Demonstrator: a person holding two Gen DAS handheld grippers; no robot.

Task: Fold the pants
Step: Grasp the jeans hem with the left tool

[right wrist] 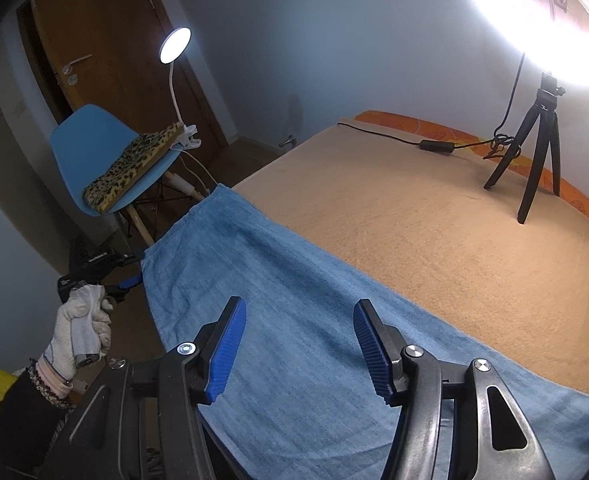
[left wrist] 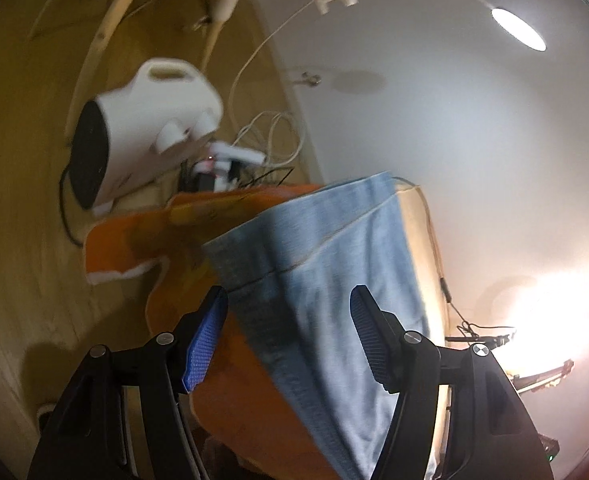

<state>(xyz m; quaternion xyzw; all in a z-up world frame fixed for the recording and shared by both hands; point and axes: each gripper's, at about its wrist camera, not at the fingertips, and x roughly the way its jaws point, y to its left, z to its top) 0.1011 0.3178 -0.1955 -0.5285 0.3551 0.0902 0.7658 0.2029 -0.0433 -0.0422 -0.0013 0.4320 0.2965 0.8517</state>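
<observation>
Beige bed (right wrist: 434, 240) carries the blue pants (right wrist: 294, 320) along its near edge, one end overhanging. Left tongs (left wrist: 290, 320) stand spread over that end, right tongs (right wrist: 300, 344) spread above the cloth, pinching nothing.

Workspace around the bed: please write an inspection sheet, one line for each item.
Surface: bed with a beige cover, orange edging at the far side.
Job's things: blue pants spread along the near edge.
Clutter: tripod on the bed.
Grippers: left gripper and right gripper both open, over the pants, holding nothing.
Cables: black cable on the bed; white cords on the floor.
Surroundings: blue chair, clip lamp, white heater.
</observation>
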